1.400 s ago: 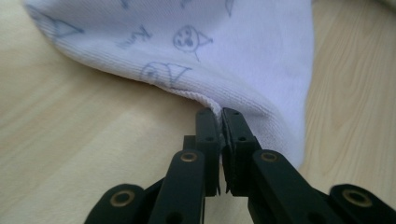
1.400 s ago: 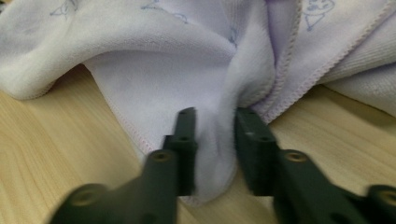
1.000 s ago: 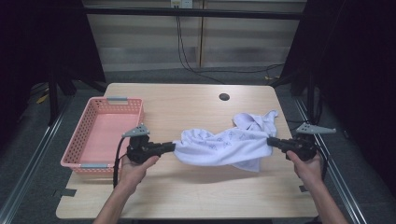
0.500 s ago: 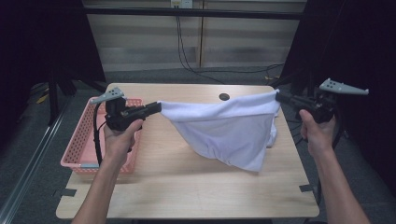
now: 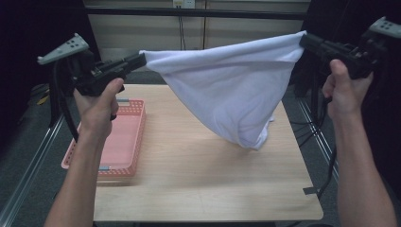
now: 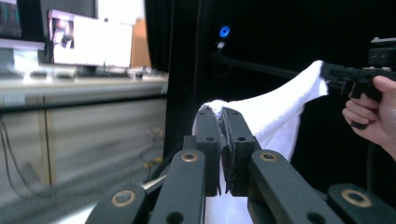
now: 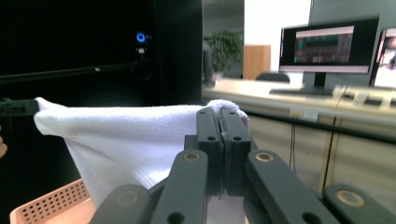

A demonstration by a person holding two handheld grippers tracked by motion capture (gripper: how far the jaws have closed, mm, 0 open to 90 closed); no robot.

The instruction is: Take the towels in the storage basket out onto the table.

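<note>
White towel is up in the air over the desk, stretched between both tongs and sagging to a point in the middle, not touching the wood. Left tongs are clamped on one corner, right tongs clamped on the other. Pink basket sits on the desk's left side.

The hanging white cloth blocks the air over the table's far right; the pink basket lines its left edge.
</note>
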